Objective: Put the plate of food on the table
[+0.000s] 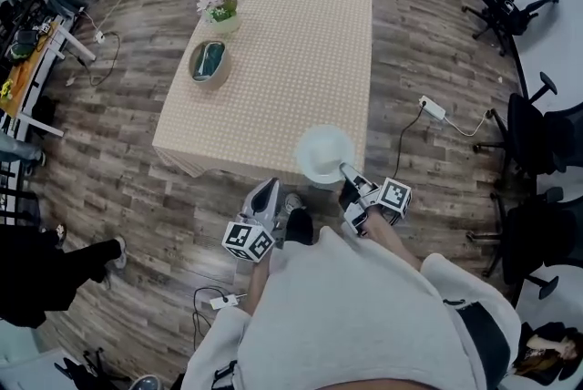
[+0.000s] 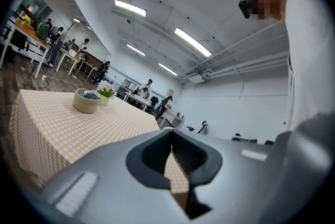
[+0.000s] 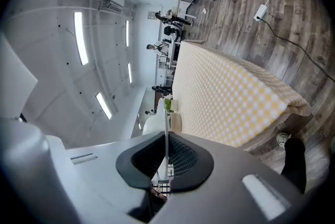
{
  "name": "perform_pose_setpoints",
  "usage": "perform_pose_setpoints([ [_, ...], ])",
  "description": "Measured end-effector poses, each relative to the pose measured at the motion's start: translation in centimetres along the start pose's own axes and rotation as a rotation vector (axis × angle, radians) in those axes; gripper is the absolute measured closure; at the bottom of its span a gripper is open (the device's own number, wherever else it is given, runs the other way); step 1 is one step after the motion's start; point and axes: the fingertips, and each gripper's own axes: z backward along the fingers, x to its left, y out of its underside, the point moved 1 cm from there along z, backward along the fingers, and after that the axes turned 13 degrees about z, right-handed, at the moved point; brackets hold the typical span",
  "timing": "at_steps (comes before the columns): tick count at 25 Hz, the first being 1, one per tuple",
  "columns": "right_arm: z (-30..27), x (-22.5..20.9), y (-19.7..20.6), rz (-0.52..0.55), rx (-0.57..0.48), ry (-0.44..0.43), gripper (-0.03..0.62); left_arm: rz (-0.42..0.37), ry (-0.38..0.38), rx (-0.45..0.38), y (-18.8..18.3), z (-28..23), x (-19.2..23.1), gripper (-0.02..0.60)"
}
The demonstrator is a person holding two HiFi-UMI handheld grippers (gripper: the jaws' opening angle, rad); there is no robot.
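The plate (image 1: 323, 151) is clamped by its rim in the right gripper (image 1: 347, 171) at the table's (image 1: 301, 42) near edge. The left gripper (image 1: 270, 195) is closed on nothing.

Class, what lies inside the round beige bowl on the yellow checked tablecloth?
The round beige bowl holds a dark teal lump, which fills most of it. The lump covers the bowl's bottom, so anything beneath it cannot be seen.

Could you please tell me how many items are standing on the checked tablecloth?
2: the bowl near the left edge of the table and the flower pot beyond it. The white plate at the near edge is held in the right gripper, so uncounted.
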Motion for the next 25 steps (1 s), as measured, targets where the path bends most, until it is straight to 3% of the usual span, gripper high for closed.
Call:
perform_pose_setpoints([
  [7,-7.6,2.6,-2.5,0.002,-0.038,0.003,0.583,-0.014,0.04,0.015,-5.9,-4.2,4.7,0.574],
  [15,-13.0,4.0,-4.2,0.013,-0.087,0.008,0.583,-0.014,0.088,0.016,-10.0,-7.4,8.8,0.574],
  [25,-13.8,3.1,-4.5,0.005,-0.099,0.064,0.583,0.004,0.092,0.044,-10.4,-8.4,10.1,0.574],
])
